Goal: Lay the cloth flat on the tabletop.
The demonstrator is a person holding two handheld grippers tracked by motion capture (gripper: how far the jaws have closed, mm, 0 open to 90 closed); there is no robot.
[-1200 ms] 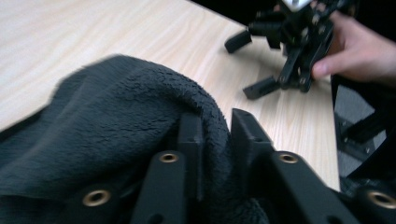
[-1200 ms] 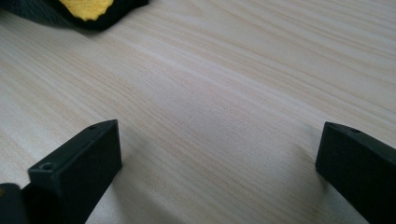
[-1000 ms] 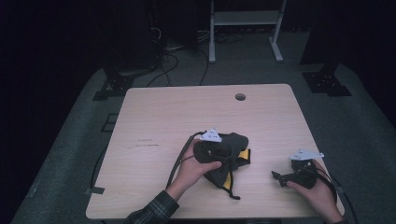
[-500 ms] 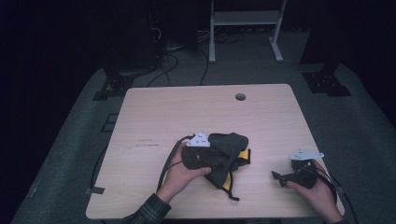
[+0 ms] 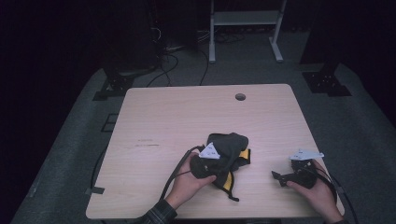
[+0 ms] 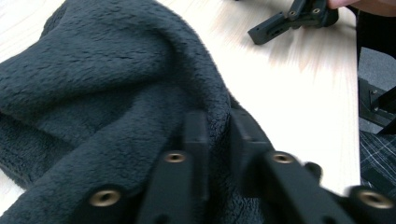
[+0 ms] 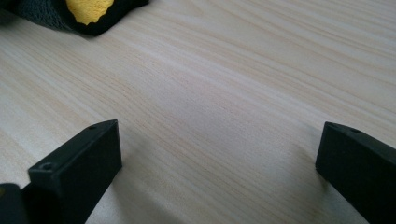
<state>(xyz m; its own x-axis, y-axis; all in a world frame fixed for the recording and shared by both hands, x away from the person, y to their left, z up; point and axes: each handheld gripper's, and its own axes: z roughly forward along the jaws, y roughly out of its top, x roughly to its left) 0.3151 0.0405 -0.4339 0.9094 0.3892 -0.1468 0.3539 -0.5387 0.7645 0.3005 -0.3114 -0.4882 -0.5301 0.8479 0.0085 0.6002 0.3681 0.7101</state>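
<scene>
I'm pinching a fold of the dark fleece garment (image 6: 116,93) in my left gripper (image 6: 217,135); my right gripper (image 7: 217,154) is resting spread wide over bare table (image 7: 233,70).

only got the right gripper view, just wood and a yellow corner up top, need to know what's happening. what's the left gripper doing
Observer: The left gripper is shut on a fold of the dark fleece garment.
Operator: where's that garment relative to me
Observer: In the high view it lies near the table's front edge, left of the right gripper, with bare wood between them.
Operator: is the yellow part of it
Observer: Yes, the yellow lining shows at the garment's right edge and underside.
</scene>
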